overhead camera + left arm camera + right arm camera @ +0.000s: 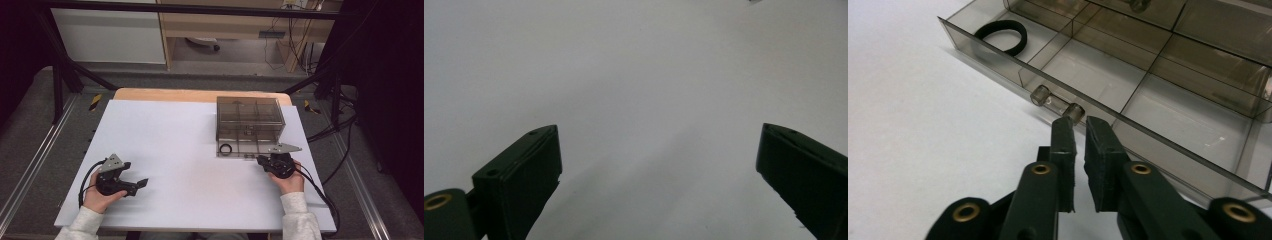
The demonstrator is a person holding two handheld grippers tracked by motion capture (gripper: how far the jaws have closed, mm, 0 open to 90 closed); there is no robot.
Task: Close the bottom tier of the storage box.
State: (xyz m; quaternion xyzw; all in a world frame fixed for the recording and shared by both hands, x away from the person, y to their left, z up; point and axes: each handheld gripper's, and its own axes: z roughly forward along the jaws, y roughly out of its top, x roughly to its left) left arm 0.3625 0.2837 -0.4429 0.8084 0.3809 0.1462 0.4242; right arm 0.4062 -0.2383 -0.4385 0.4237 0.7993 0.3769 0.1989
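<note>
The right gripper (1077, 125) has its jaws nearly together at the clear handle (1056, 103) of the smoky plastic drawer (1168, 85), gripping nothing visibly (a black ring (1002, 37) lies in one corner compartment); the left gripper (659, 150) rests spread wide over the white table (175, 150)

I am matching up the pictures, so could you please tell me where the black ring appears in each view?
High view: black ring in the open drawer's front left compartment.
Left gripper view: not in it.
Right gripper view: upper left, same compartment.
Shared landmark: the drawer handle.
</note>
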